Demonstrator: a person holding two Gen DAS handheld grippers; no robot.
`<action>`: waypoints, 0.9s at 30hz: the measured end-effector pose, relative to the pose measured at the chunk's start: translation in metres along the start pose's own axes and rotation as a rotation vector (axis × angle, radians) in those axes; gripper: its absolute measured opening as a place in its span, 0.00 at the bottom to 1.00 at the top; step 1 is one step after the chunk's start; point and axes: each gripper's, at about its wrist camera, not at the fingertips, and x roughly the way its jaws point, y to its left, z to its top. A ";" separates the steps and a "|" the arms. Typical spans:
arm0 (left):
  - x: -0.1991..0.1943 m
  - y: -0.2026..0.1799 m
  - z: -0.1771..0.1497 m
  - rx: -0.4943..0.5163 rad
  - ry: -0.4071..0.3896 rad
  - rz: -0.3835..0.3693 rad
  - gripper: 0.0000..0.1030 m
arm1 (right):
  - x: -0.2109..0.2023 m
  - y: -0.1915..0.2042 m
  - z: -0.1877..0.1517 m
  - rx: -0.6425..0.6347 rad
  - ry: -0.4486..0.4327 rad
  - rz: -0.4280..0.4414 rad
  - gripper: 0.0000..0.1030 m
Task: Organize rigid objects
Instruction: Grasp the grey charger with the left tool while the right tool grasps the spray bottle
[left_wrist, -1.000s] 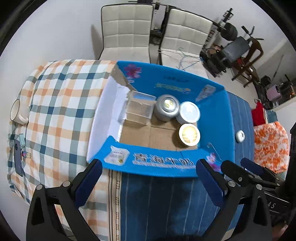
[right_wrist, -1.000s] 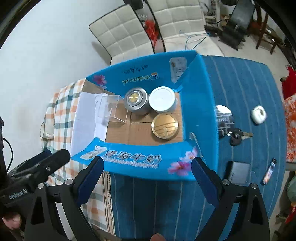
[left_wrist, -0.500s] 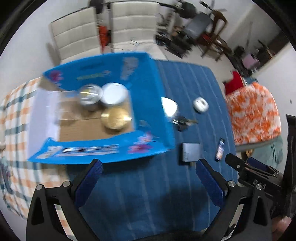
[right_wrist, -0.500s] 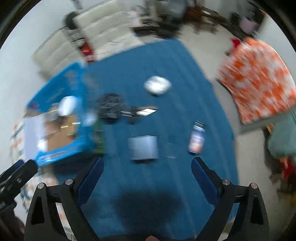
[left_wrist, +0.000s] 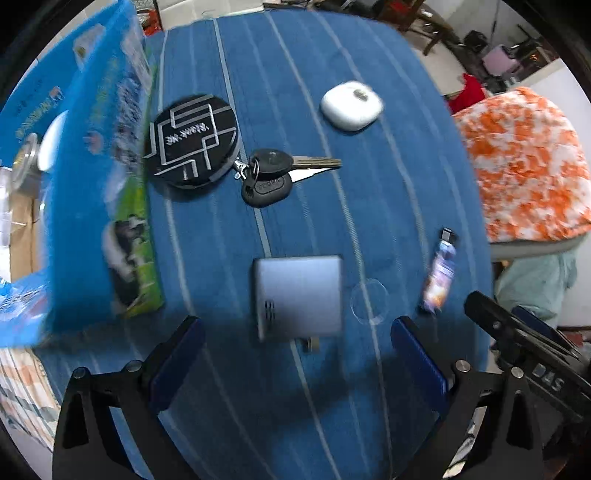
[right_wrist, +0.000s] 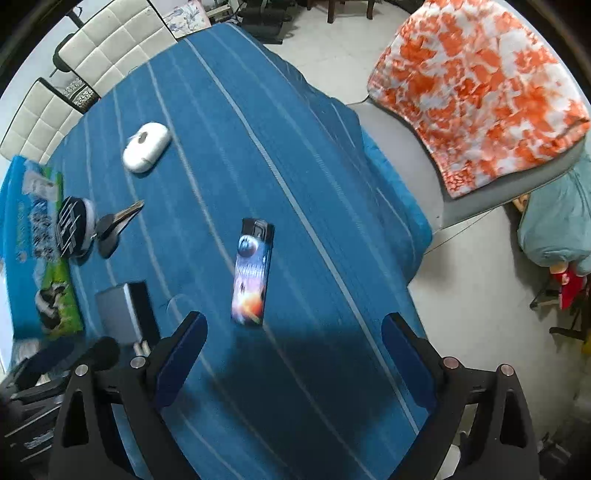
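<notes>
Fingers: your left (left_wrist: 295, 365) and right (right_wrist: 291, 362) both spread, empty | lighter (right_wrist: 252, 273) flat on desk (right_wrist: 314, 166) just ahead of right: light, stiff, slick, so pinch its long sides | grey case (left_wrist: 297, 295) ahead of left | keys (left_wrist: 273, 173), box (left_wrist: 92, 192) farther.

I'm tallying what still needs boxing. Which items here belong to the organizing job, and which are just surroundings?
Job items:
- lighter
- grey square case
- keys
- round black disc
- white earbud case
- blue carton

Just surroundings:
- orange-and-white blanket
- white padded chairs
- striped blue tablecloth
</notes>
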 end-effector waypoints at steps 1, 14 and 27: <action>0.010 -0.002 0.005 0.000 0.004 0.017 0.97 | 0.006 0.002 0.004 0.002 0.006 -0.004 0.92; 0.043 -0.021 0.023 0.048 0.017 0.139 0.70 | 0.051 0.032 0.023 -0.058 0.024 -0.056 0.72; 0.040 -0.035 0.024 0.079 0.006 0.143 0.56 | 0.044 0.051 0.017 -0.149 0.003 -0.093 0.35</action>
